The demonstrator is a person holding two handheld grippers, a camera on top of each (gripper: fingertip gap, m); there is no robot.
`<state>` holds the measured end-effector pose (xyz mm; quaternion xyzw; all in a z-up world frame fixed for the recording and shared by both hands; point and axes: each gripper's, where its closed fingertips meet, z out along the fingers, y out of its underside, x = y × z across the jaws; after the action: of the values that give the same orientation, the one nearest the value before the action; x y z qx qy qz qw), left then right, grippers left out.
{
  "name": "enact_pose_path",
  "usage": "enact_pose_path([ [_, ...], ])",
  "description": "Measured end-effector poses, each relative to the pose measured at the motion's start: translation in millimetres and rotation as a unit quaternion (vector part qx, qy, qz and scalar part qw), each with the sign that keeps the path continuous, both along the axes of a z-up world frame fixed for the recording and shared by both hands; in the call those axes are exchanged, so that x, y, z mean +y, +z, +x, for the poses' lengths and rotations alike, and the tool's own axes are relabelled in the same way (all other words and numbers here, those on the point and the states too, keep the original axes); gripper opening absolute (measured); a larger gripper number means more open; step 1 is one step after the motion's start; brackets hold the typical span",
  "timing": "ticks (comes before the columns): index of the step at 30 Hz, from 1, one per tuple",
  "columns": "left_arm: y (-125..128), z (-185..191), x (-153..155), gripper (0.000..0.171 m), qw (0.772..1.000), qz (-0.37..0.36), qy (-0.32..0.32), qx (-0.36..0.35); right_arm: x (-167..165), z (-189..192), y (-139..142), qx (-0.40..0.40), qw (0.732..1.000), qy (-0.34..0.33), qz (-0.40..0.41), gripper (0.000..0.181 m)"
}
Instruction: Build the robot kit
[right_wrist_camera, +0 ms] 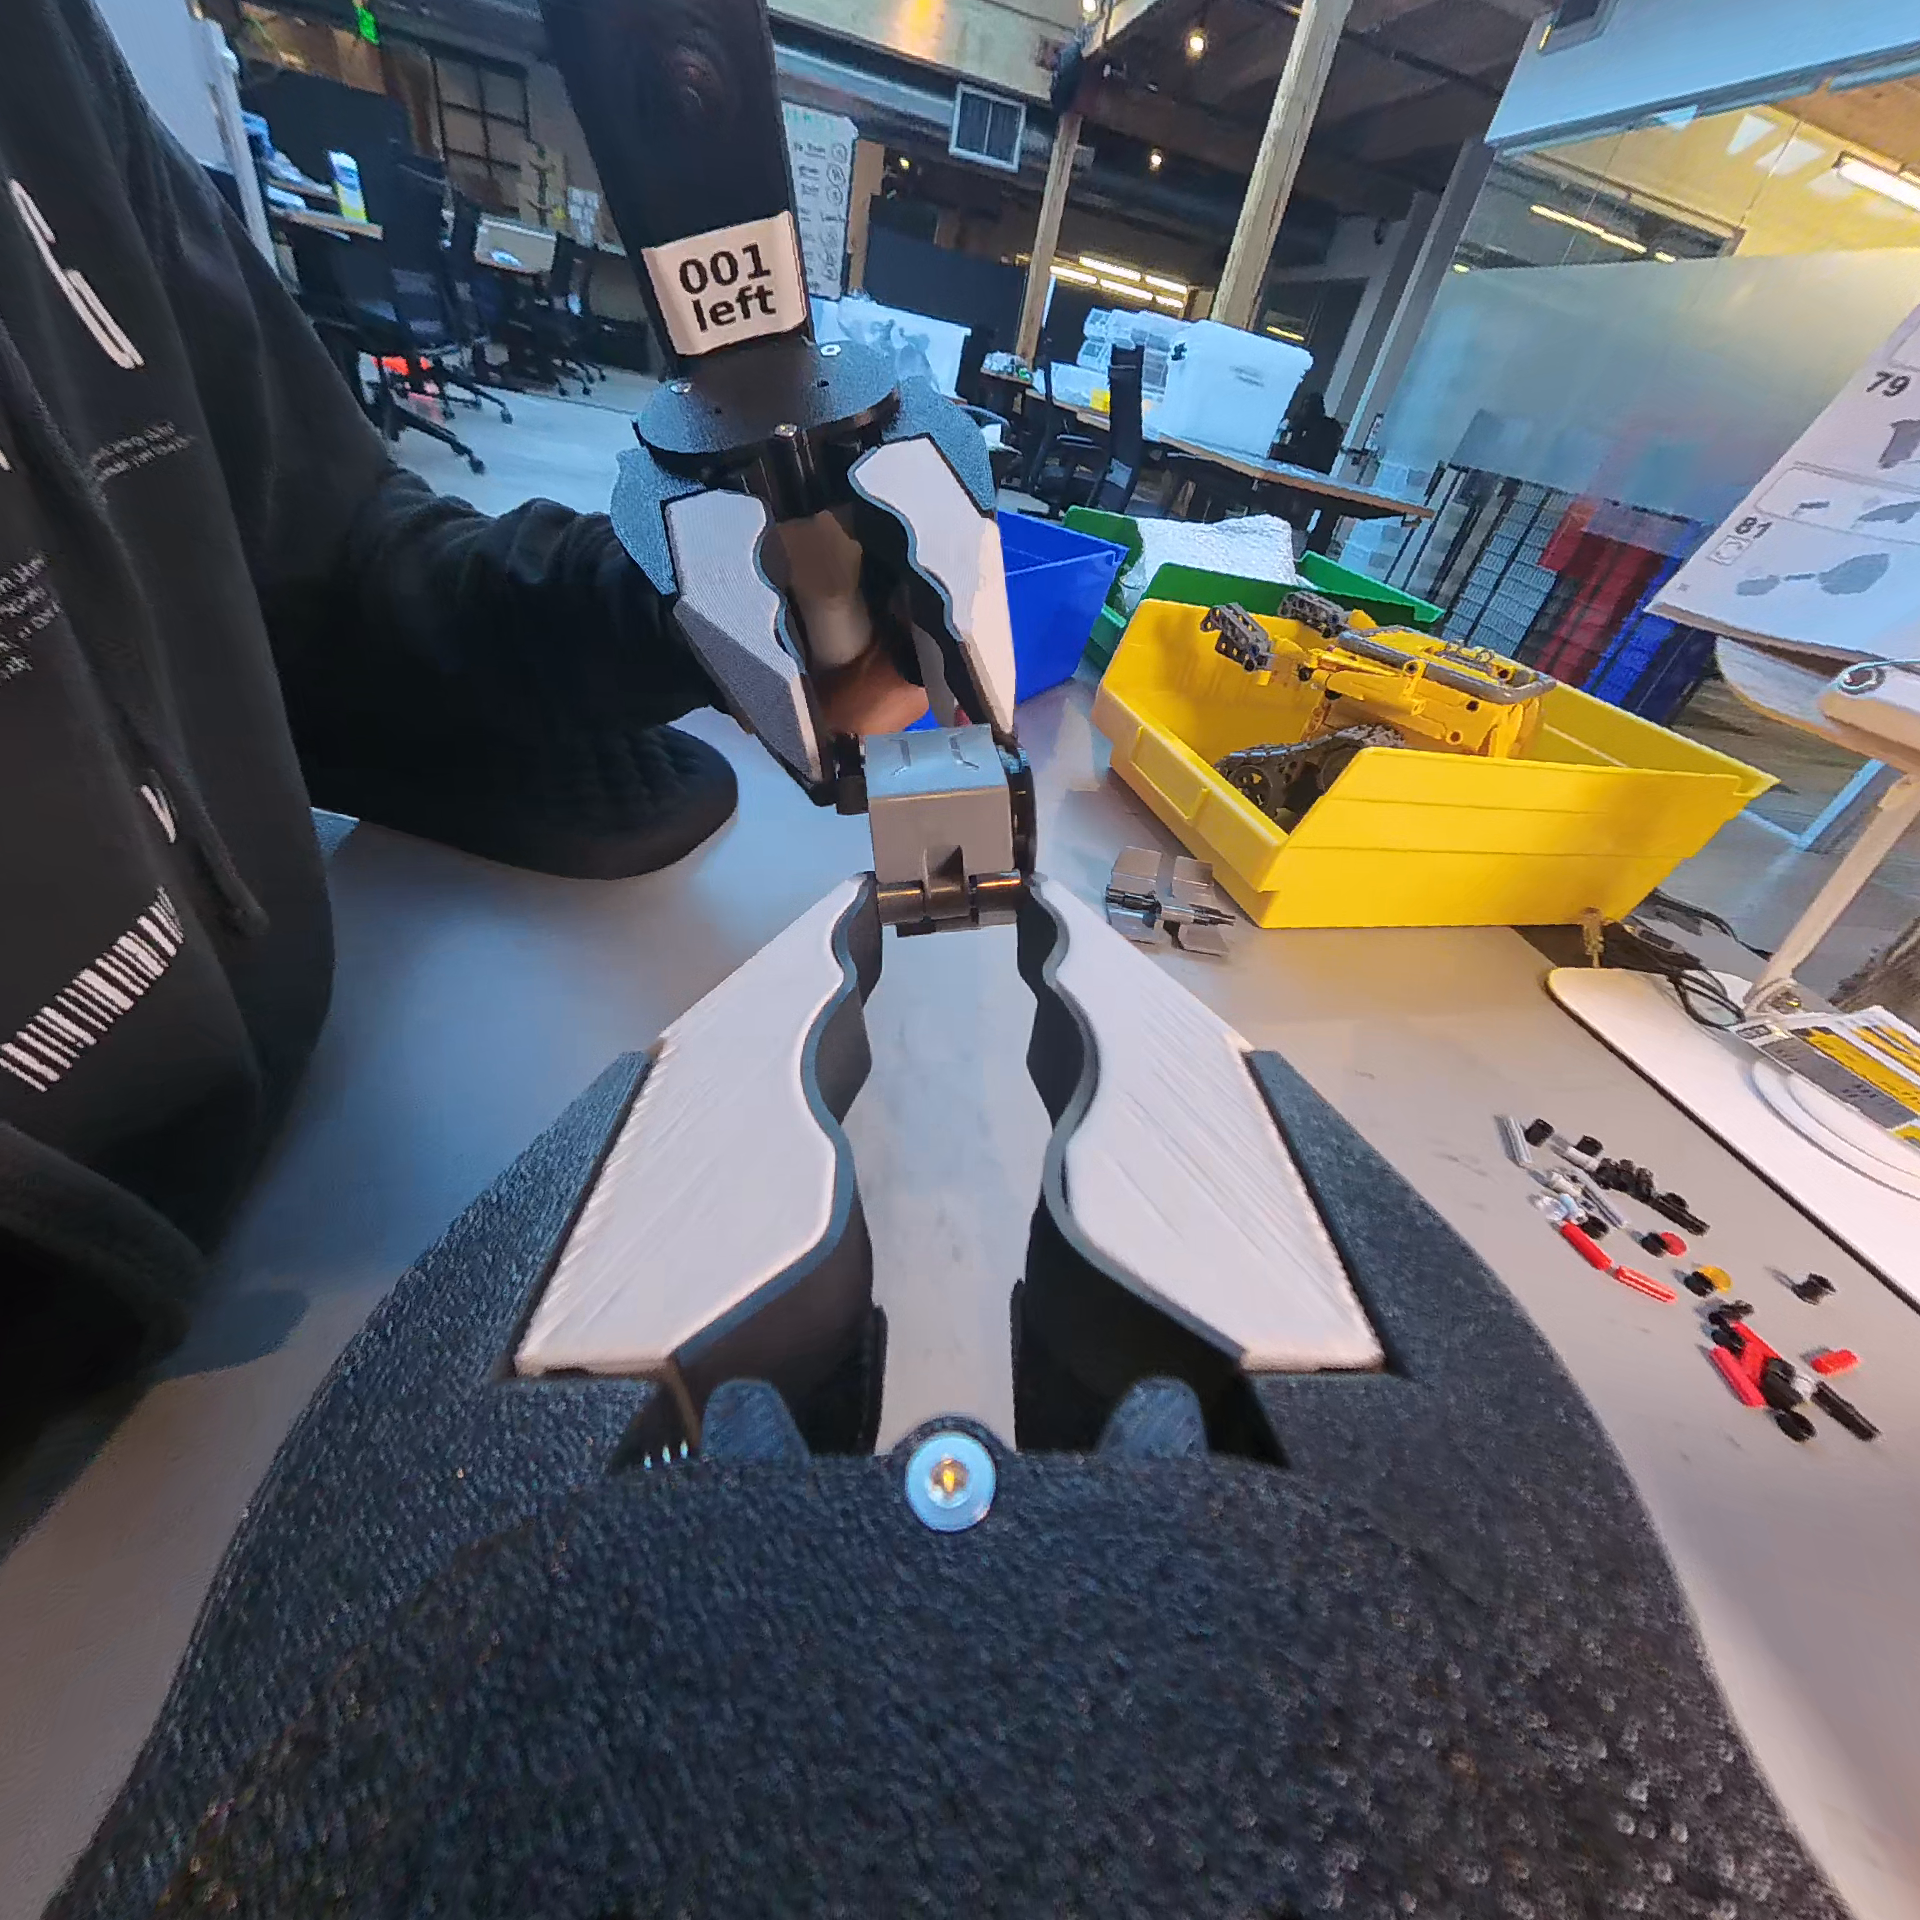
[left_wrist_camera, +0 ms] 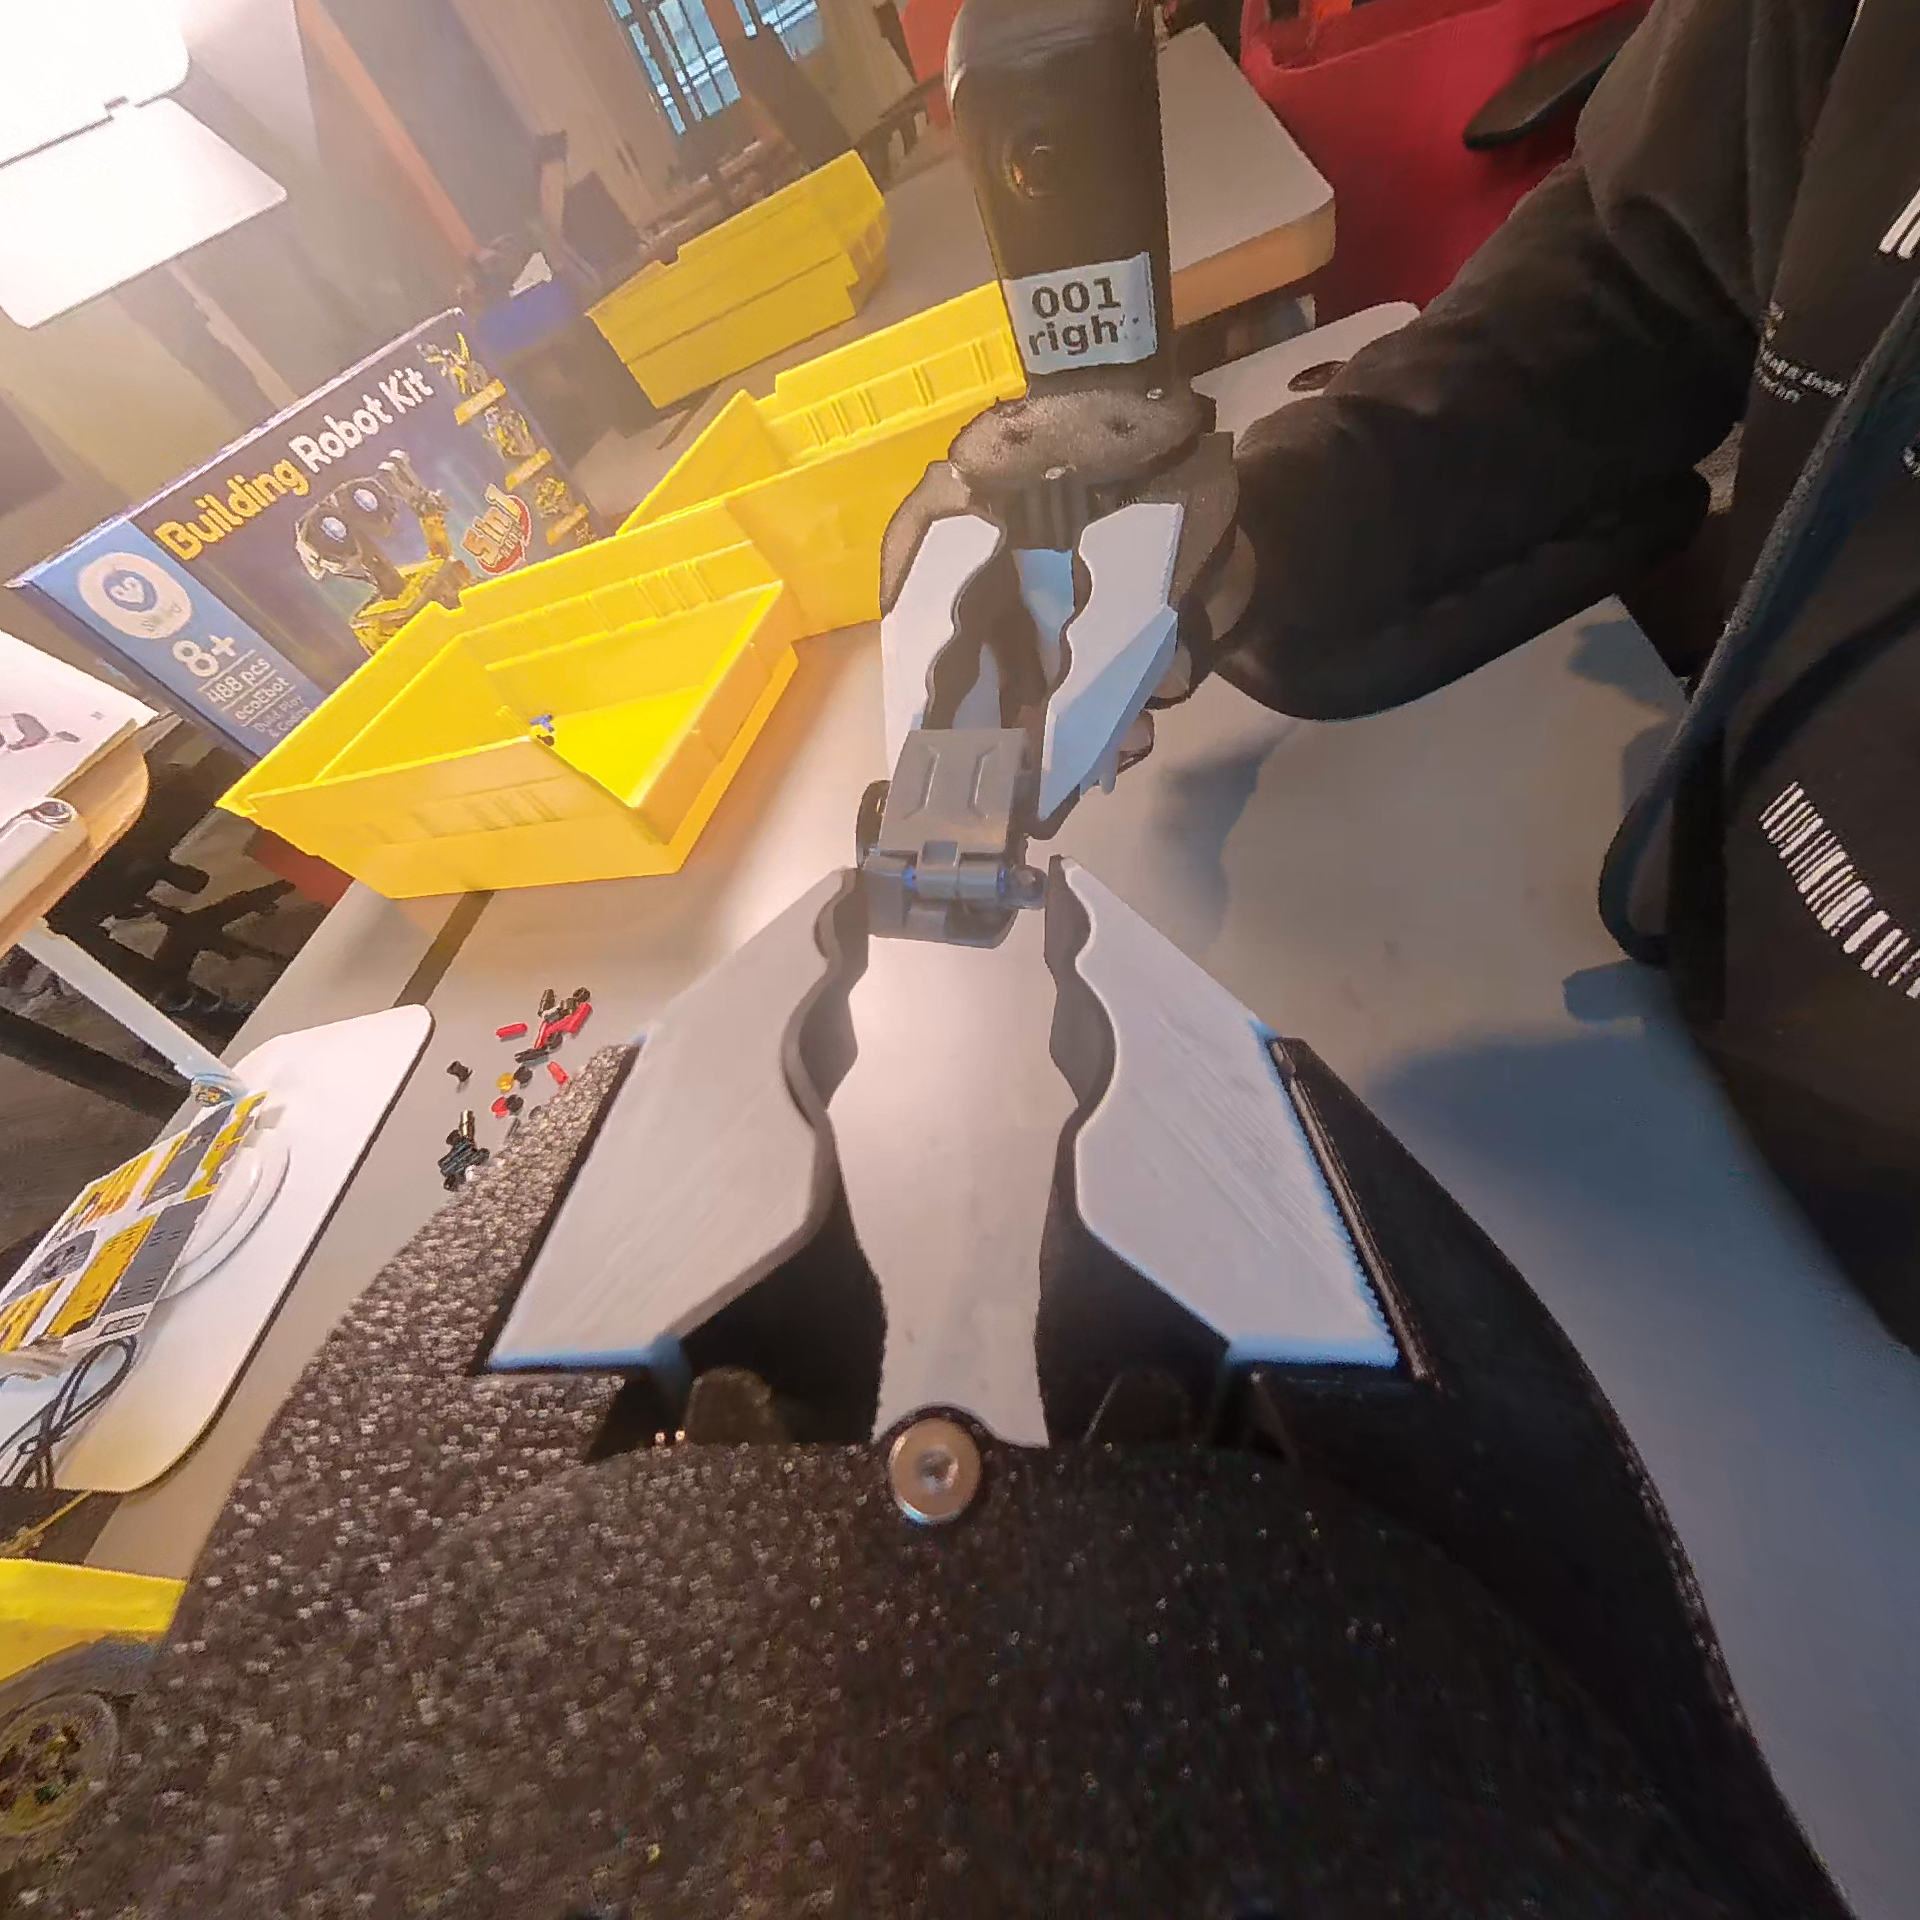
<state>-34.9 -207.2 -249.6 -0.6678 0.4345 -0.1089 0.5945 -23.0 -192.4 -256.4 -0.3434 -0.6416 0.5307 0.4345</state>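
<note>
Grey hinged brick assembly (left_wrist_camera: 951, 821), rigid light plastic w/ loose hinge, pinched at both ends btwn left tool (left_wrist_camera: 951, 883) & right tool (right_wrist_camera: 951, 894), above tabletop (left_wrist_camera: 1351, 935).

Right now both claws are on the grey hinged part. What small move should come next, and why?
Probably keep both grips and fold gently at the hinge. The left claw pinches the hinge end of the grey hinged part, the right claw pinches its other side, and it hangs above the table.

Lettered box (left_wrist_camera: 312, 520), white sticker (right_wrist_camera: 727, 283), seemingly numbered booklet (right_wrist_camera: 1849, 499).
</note>
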Motion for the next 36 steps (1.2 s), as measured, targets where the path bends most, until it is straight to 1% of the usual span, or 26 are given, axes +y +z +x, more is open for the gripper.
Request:
enact_pose_path([
  [5, 0.6, -0.6, 1.1, 0.032, 1.0, -0.006, 0.011, 0.006, 1.2, -0.7, 0.9, 0.003, 1.0, -0.014, 0.014, 0.025],
  [9, 7.8, 0.7, 1.4, 0.031, 1.0, -0.016, 0.015, -0.016, 0.6, 0.1, 5.7, 0.012, 1.0, -0.017, -0.002, 0.024],
  [10, 10.0, 0.6, 1.6, 0.026, 0.999, -0.019, 0.015, -0.026, -1.3, -0.3, 4.3, 0.008, 1.0, -0.015, -0.002, 0.024],
  [11, 13.0, 0.8, 1.3, 0.025, 0.999, -0.021, 0.014, -0.037, -3.1, -1.1, 3.7, 0.01, 1.0, -0.015, -0.005, 0.024],
  [13, 19.7, 1.6, 0.7, 0.024, 0.999, -0.009, 0.013, -0.045, -3.9, -0.6, 10.1, 0.024, 0.999, -0.015, -0.02, 0.024],
  [16, 21.4, 2.5, 0.8, 0.026, 0.999, -0.004, 0.008, -0.052, -2.8, 0.6, 13.3, 0.027, 0.999, -0.011, -0.027, 0.025],
  [17, 20.8, 3.6, 0.5, 0.027, 0.998, -0.006, 0.002, -0.06, -1.6, 1.1, 13.9, 0.03, 0.999, -0.013, -0.021, 0.025],
  [19, 14.5, 3.7, 1.0, 0.031, 0.999, -0.01, -0.004, -0.052, 0.7, 1.6, 11.0, 0.023, 1.0, -0.014, -0.001, 0.025],
  [21, 15.0, 2.5, 0.2, 0.035, 0.999, 0.007, -0.009, -0.052, 1.4, 1.9, 13.0, 0.034, 0.999, -0.025, 0.029, 0.026],
  [24, 10.0, -2.6, 1.9, 0.046, 0.999, 0.017, -0.004, -0.036, 2.4, 3.2, 15.4, 0.05, 0.996, -0.035, 0.063, 0.026],
  [26, 2.8, -1.2, 3.4, 0.05, 1.0, 0.014, -0.005, -0.021, -0.1, 3.9, 17.3, 0.062, 0.995, -0.036, 0.076, 0.026],
  [27, -0.3, 0.9, 3.1, 0.05, 1.0, 0.018, -0.008, -0.009, -1.4, 4.1, 17.8, 0.071, 0.992, -0.04, 0.096, 0.026],
  [28, -1.8, 3.1, 2.5, 0.049, 1.0, 0.024, -0.011, 0.002, -3.1, 4.5, 18.4, 0.083, 0.988, -0.046, 0.125, 0.026],
  [30, -3.7, 4.7, 3.2, 0.038, 0.999, 0.034, -0.005, 0.019, -5.7, 5.2, 20.7, 0.11, 0.974, -0.064, 0.185, 0.026],
  [32, -1.5, 4.7, 3.8, 0.029, 0.998, 0.055, 0.001, 0.03, -5.8, 5.5, 22.7, 0.136, 0.95, -0.095, 0.264, 0.026],
  [34, -2.5, 6.3, 2.3, 0.033, 0.999, 0.047, -0.008, 0.02, -6.7, 5.8, 24.9, 0.158, 0.921, -0.121, 0.336, 0.026],
  [35, -2.3, 7.8, 0.6, 0.037, 0.999, 0.029, -0.018, -0.004, -7.3, 5.6, 25.2, 0.164, 0.911, -0.129, 0.357, 0.026],
  [36, 0.9, 7.8, -0.7, 0.038, 0.999, 0.017, -0.026, -0.036, -7.2, 5.2, 24.9, 0.168, 0.9, -0.137, 0.378, 0.026],
])
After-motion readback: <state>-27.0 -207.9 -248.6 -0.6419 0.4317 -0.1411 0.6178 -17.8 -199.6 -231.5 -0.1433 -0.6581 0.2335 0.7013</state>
